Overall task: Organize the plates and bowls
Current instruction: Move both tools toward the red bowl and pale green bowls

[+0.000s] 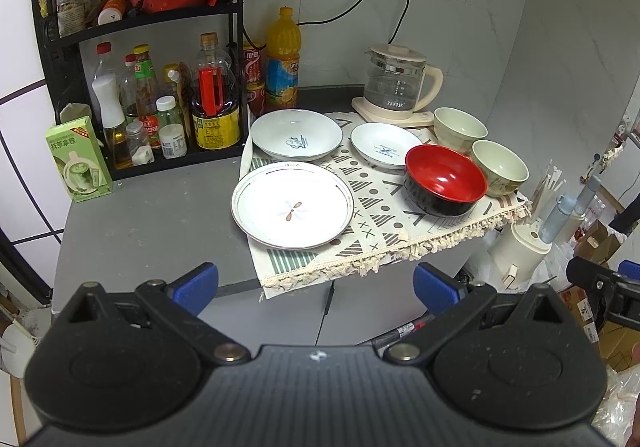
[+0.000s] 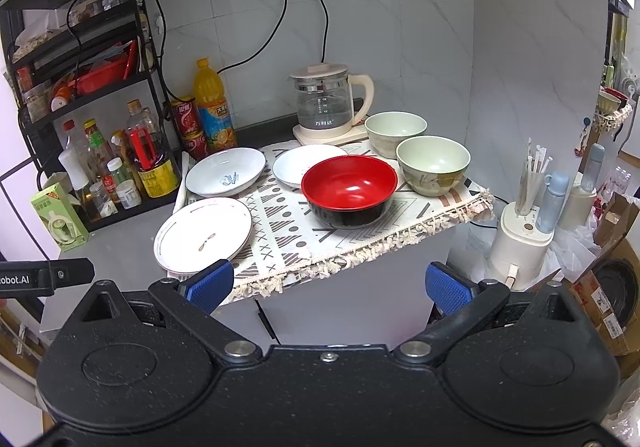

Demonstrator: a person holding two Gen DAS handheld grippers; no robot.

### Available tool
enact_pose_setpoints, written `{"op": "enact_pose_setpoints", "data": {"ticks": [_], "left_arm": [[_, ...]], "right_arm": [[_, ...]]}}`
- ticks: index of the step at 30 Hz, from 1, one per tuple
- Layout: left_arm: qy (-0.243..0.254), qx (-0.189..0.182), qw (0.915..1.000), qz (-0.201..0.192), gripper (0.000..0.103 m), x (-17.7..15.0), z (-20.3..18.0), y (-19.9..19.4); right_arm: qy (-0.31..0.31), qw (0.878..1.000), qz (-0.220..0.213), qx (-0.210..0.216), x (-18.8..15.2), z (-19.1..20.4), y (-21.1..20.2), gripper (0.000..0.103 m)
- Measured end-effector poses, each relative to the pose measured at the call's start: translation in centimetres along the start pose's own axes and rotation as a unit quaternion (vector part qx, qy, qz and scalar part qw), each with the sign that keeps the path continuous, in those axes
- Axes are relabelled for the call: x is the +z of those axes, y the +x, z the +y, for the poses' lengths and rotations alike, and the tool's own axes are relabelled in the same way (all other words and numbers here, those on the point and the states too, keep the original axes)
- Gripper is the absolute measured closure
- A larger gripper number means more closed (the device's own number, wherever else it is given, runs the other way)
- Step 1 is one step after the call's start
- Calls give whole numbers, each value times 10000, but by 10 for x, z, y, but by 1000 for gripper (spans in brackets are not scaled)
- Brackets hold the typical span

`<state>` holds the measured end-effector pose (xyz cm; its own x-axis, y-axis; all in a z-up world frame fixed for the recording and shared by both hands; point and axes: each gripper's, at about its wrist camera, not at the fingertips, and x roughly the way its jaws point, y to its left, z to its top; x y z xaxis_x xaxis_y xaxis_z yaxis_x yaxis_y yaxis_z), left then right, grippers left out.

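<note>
On a patterned cloth lie a large white plate at the front left, a deep white plate behind it, and a smaller white plate. A red and black bowl stands in front of two pale green bowls. My left gripper and right gripper are open and empty, held back from the counter's front edge.
A glass kettle stands at the back by the wall. A black rack with bottles and a green carton fill the left. A white appliance stands low at the right, boxes beyond it.
</note>
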<state>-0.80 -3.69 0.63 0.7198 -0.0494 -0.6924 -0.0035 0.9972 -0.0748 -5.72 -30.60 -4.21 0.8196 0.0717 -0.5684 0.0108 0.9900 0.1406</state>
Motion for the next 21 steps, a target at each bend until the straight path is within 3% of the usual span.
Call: {"op": "enact_pose_setpoints", "data": {"ticks": [21], "left_arm": [[-226, 74, 9992, 314, 0, 41, -15, 66]], "right_arm": [[70, 9999, 123, -94, 31, -22, 56, 0]]}}
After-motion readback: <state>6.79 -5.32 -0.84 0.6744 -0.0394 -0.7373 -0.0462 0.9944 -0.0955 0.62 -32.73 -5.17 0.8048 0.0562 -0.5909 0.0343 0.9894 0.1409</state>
